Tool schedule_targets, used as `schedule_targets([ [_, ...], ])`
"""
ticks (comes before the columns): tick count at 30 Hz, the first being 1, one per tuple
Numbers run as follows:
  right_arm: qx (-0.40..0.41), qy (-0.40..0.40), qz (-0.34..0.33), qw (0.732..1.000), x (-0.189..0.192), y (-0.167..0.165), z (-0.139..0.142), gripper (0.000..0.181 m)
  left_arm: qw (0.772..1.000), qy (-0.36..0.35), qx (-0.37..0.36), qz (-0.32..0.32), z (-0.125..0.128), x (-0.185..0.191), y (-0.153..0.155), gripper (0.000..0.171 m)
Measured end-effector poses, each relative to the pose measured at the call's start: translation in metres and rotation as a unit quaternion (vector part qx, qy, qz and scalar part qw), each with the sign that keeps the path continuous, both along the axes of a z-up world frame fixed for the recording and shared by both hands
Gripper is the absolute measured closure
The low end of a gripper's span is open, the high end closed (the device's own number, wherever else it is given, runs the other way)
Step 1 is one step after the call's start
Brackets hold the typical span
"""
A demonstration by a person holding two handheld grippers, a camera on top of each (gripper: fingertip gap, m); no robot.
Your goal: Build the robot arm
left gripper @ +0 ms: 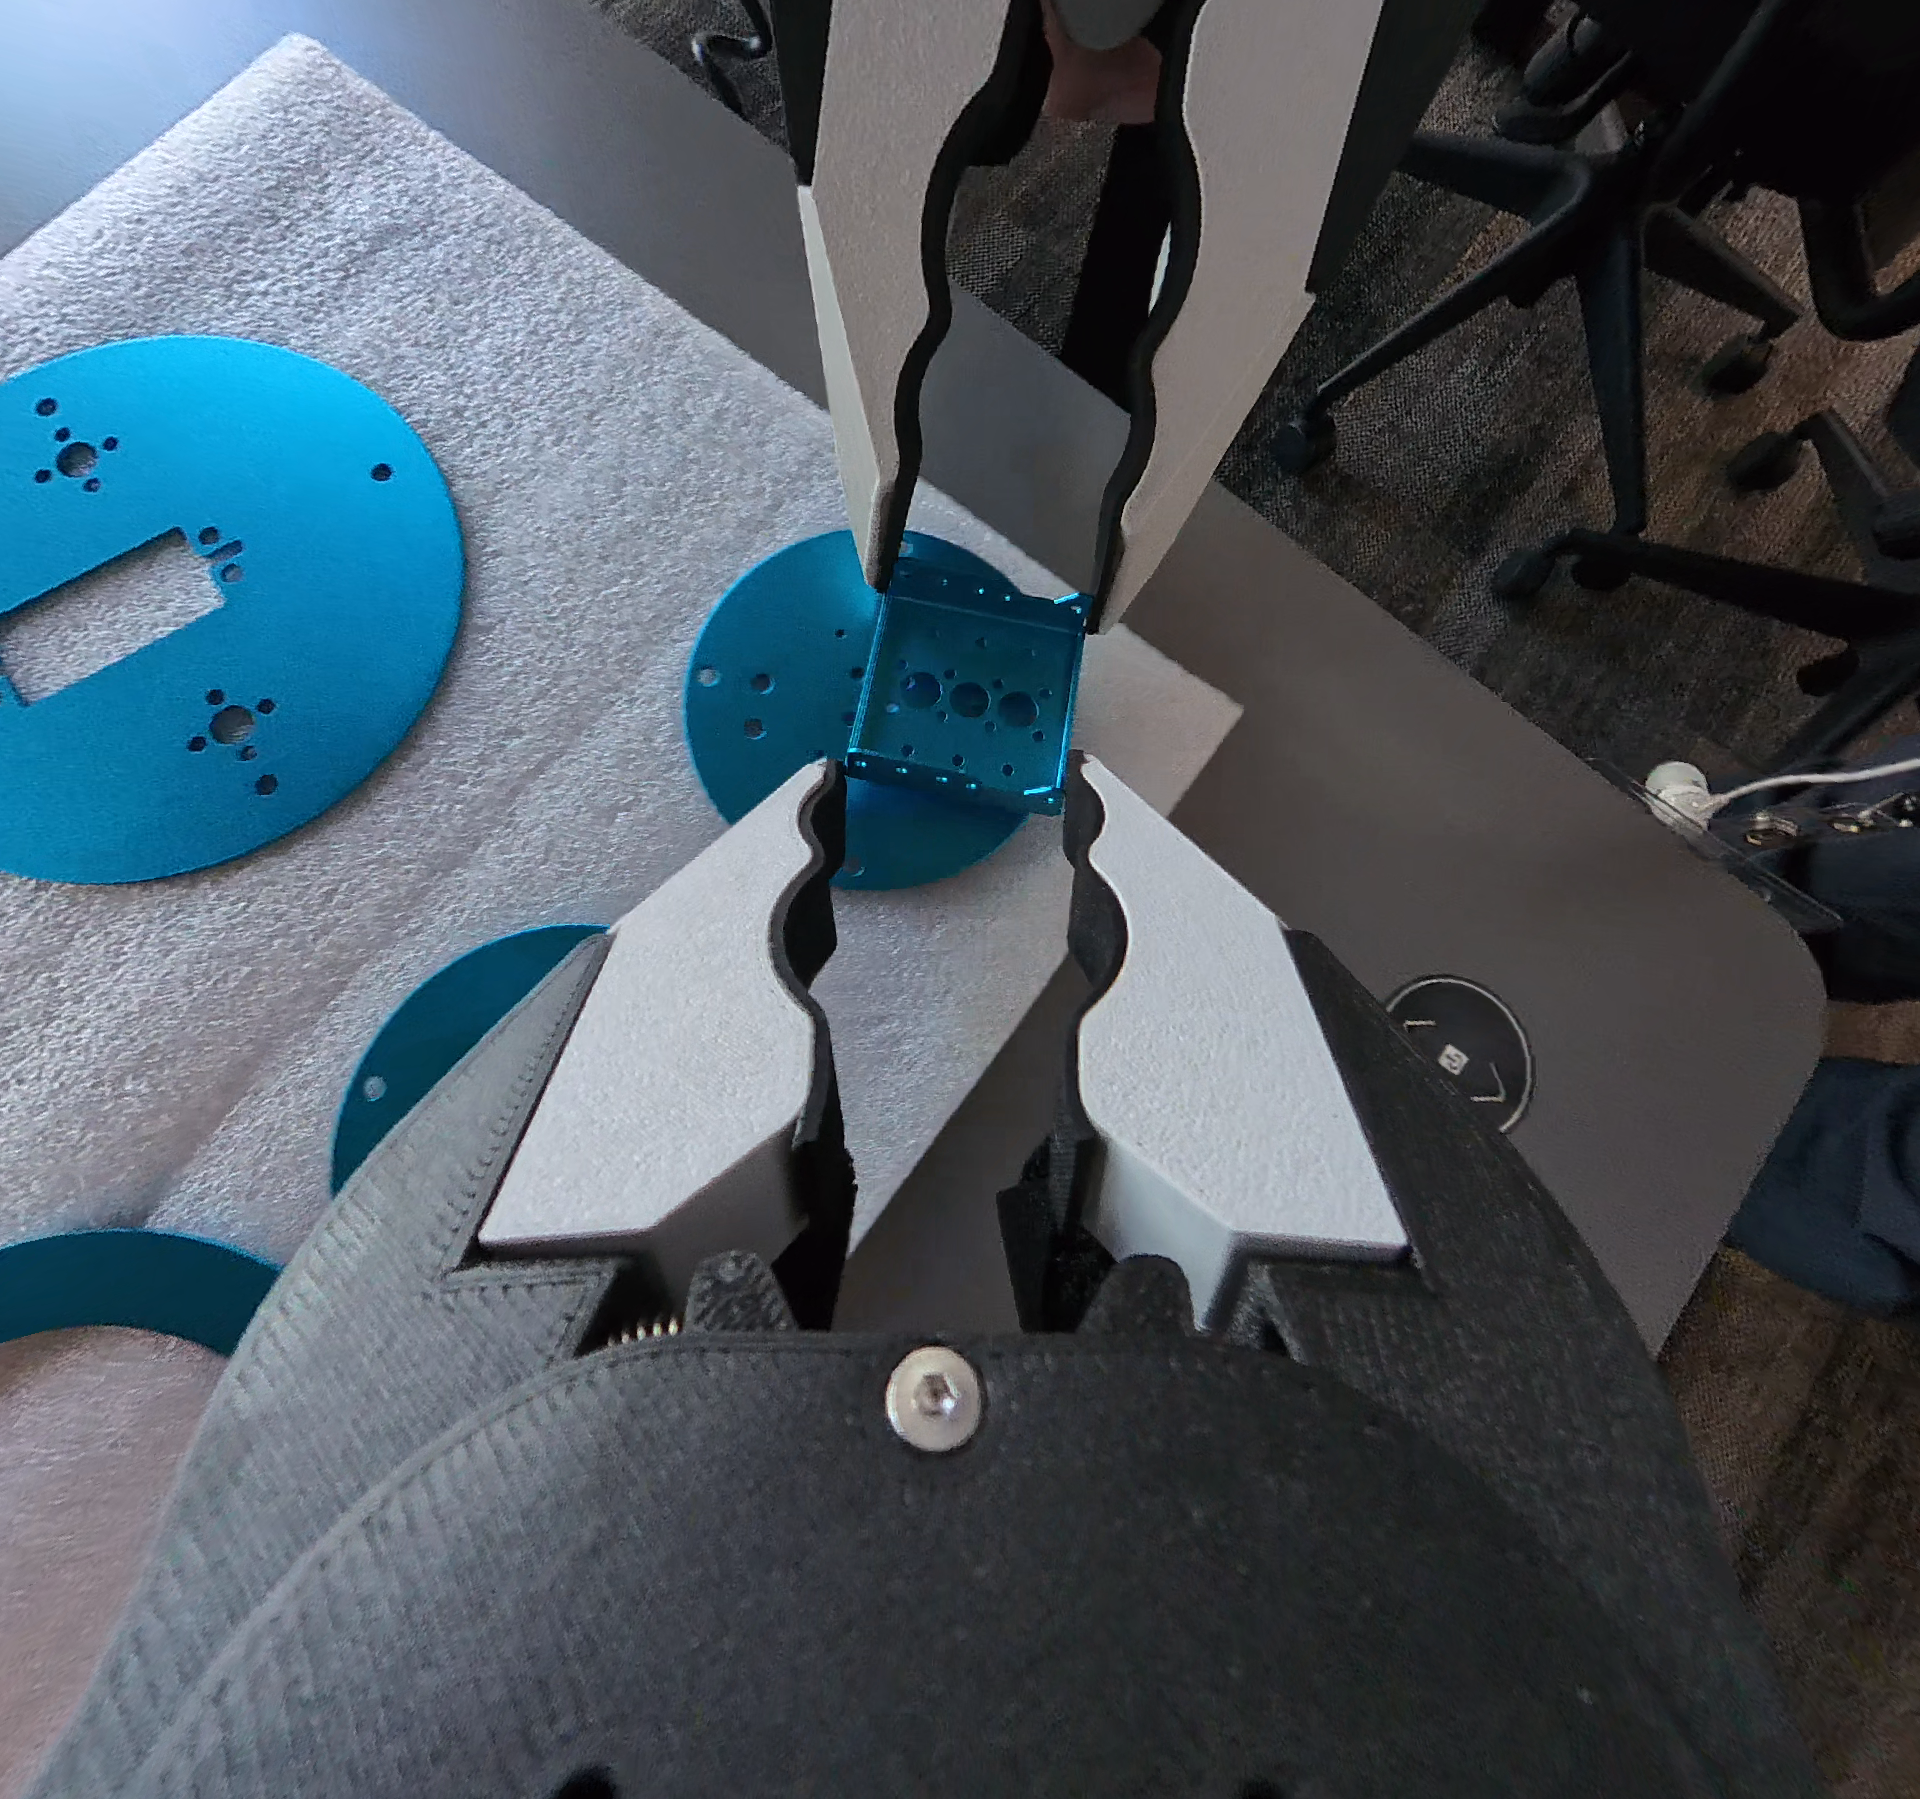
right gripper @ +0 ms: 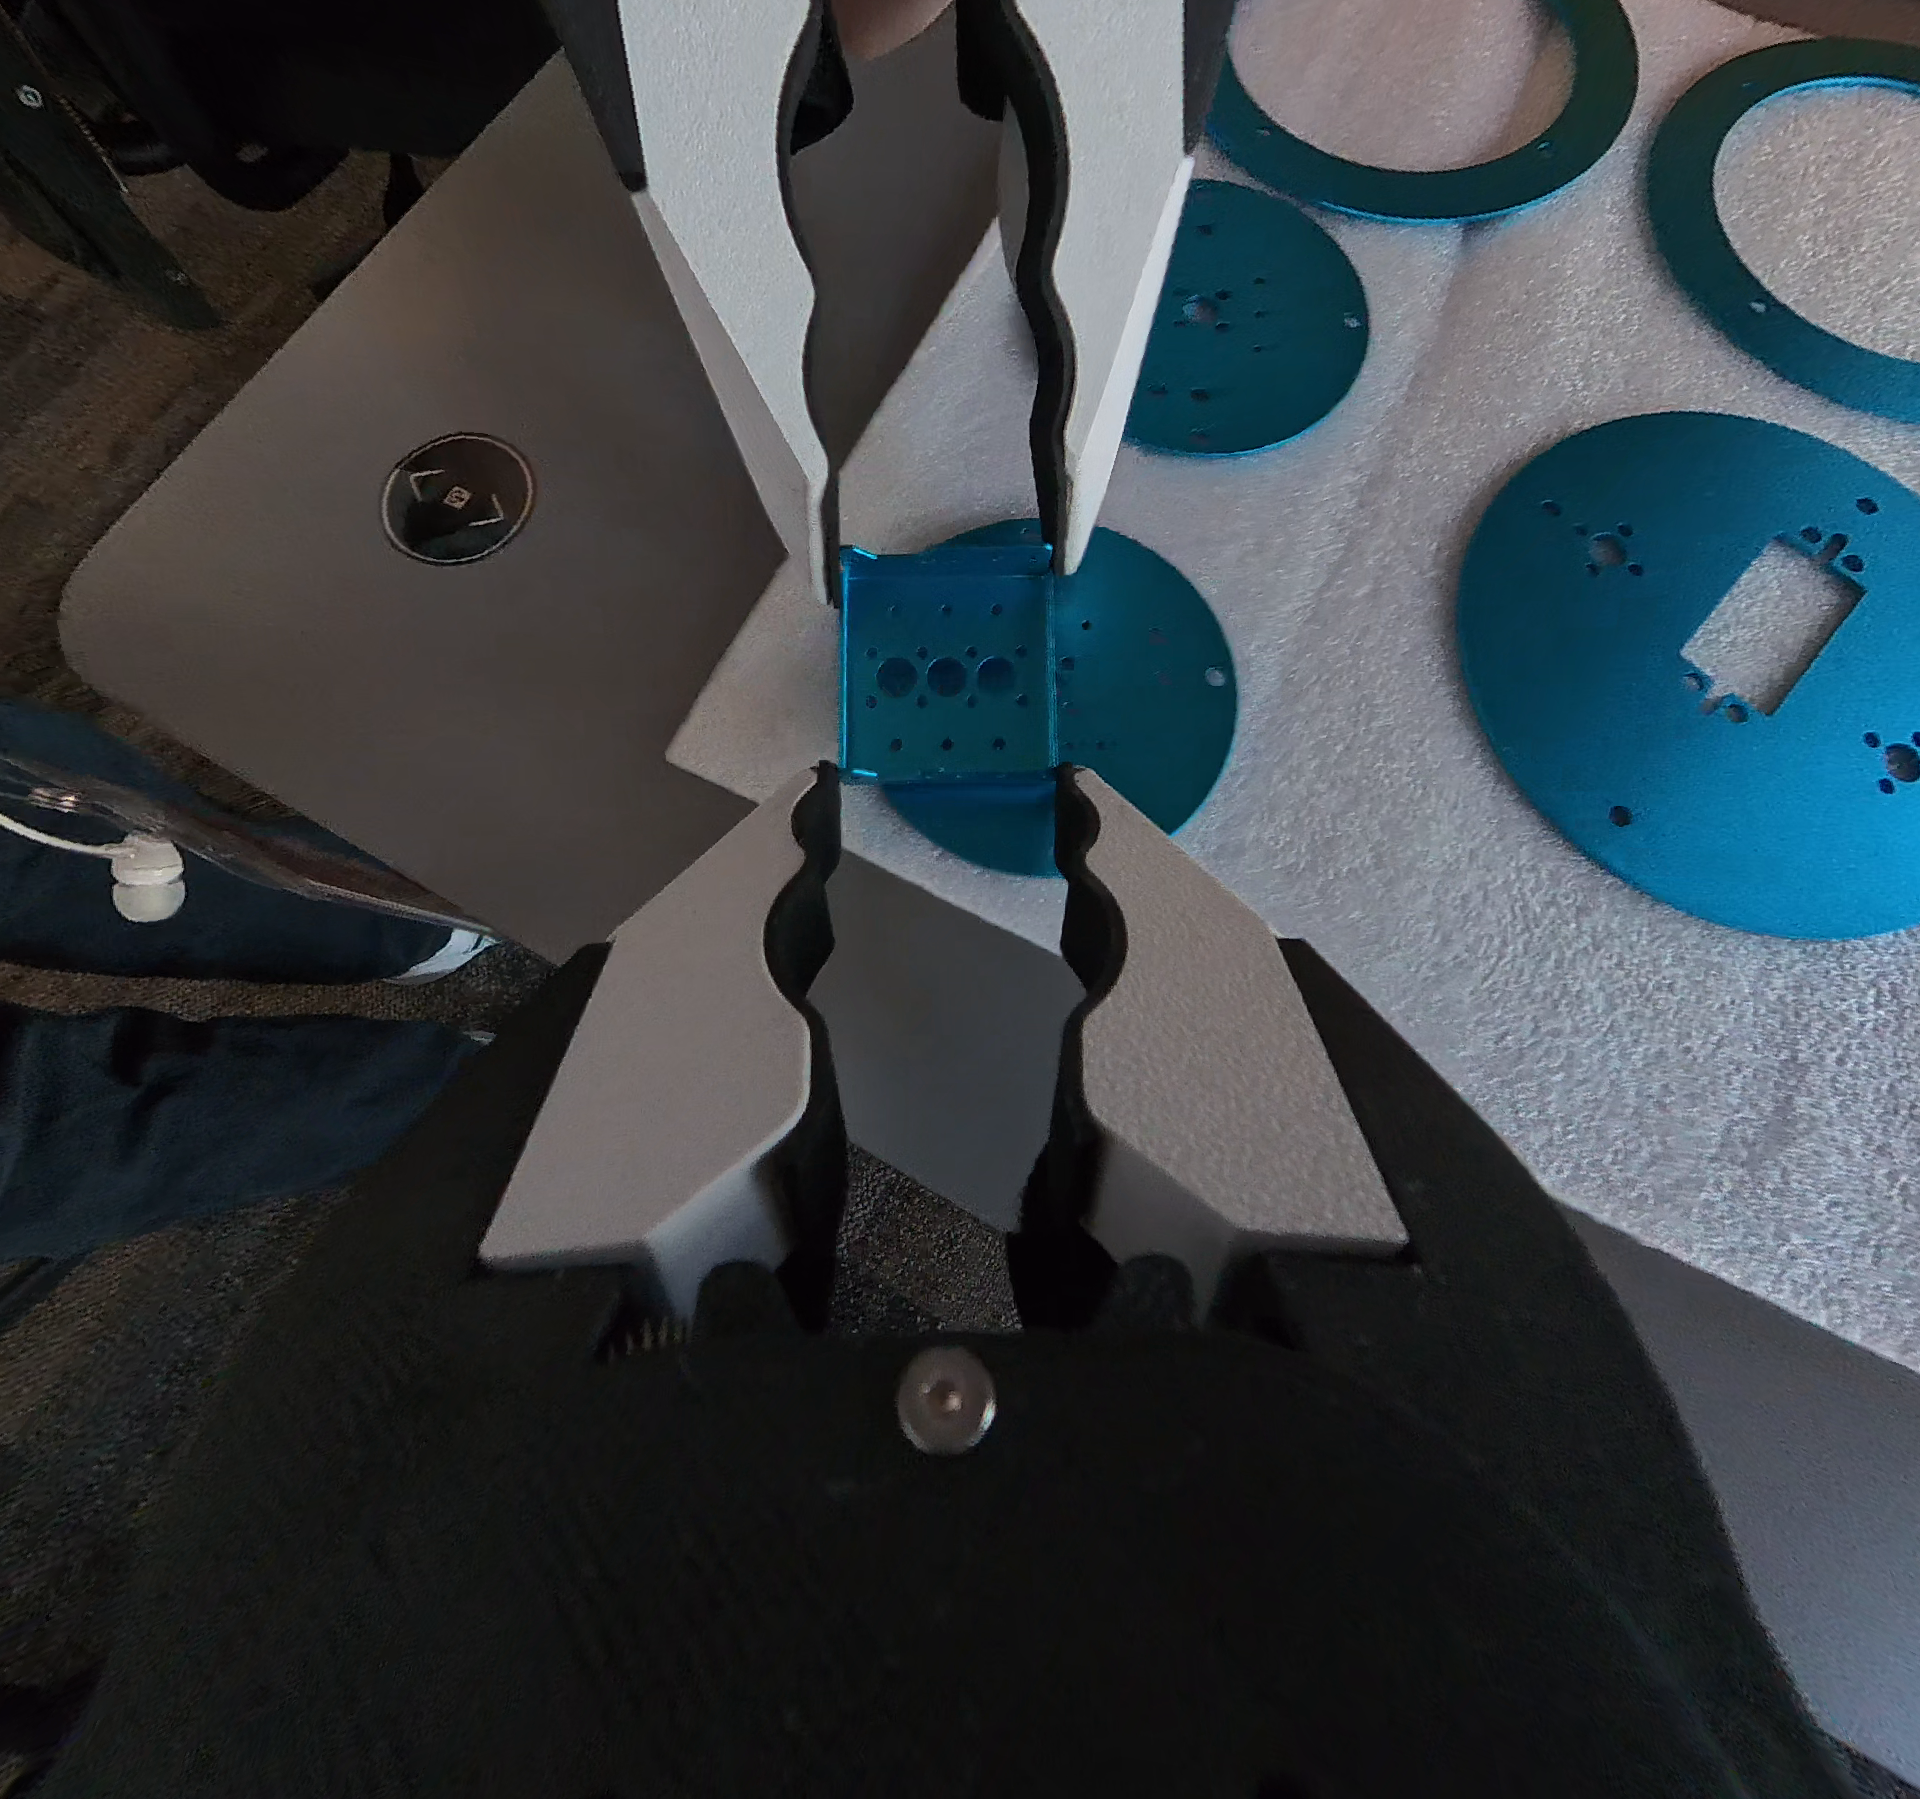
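A blue metal U-shaped bracket with several holes is held between both grippers, just above a small blue disc on the white foam mat. My left gripper is shut on the bracket's near end. My right gripper comes from the opposite side and is shut on its far end. In the right wrist view the bracket sits between my right gripper below and my left gripper above, over the small disc.
On the foam mat lie a large blue disc with a rectangular cutout, another small disc and two blue rings. The grey table has a round grommet near its corner. Office chairs stand beyond the edge. My left and right fingertips are right by each other. The round grommet is about 10 cm from my left fingertips. The right camera catches it too, in the right wrist view.
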State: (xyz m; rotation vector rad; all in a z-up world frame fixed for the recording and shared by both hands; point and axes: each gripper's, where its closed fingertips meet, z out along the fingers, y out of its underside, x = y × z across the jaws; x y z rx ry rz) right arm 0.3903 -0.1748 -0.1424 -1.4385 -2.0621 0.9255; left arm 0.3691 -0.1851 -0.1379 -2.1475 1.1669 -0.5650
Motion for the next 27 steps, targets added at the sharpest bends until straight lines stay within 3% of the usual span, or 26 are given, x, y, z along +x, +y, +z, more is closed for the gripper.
schedule_targets([
  [27,-0.009,-0.016,0.017,1.000,-0.007,0.018,-0.004,0.141,1.000,-0.006,-0.013,0.024,-0.009,-0.008,0.017,0.131],
])
